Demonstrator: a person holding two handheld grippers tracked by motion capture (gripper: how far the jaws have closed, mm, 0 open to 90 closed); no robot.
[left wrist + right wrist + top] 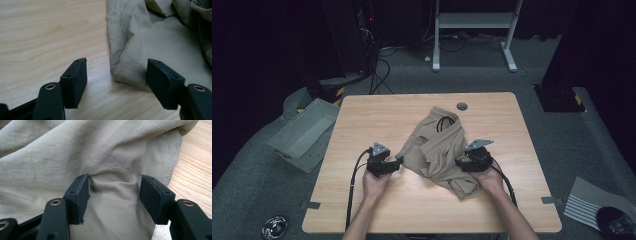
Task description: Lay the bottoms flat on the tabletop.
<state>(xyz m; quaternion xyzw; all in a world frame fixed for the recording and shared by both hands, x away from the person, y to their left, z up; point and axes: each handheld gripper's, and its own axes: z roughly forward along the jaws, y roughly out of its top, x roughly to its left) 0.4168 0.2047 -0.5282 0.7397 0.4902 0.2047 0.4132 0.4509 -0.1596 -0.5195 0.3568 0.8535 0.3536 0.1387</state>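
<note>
Seen from above: a light wooden table (362,120) on grey carpet, with a crumpled khaki garment (437,145) heaped slightly right of centre, running from near the far edge down toward the near edge. A dark cord (443,122) looped at the garment's far end, close to a round grey cable port (462,106) set in the tabletop by the far edge.

Two bare forearms coming in over the near edge, each hand holding black tongs. Left gripper (396,163) low over bare wood just beside the garment's left hem, tips pointing right toward the cloth. In the left gripper view, jaws parted wide, with a folded corner of the garment (140,62) lying on the wood ahead of them and partly between them; pads not pressing on it. Open, nothing gripped.

Right gripper (460,162) set against the garment's right side, near the lower end of the heap. In the right gripper view, jaws wide apart with a bulge of cloth (112,192) bunched between them, creased against the left pad; bare wood visible at the right edge. Cannot tell whether the pads truly pinch the fabric or merely rest against it.

Beyond the table's left edge, a grey plastic bin (302,132) on the floor. Behind the far edge, a white metal stand (474,22).
</note>
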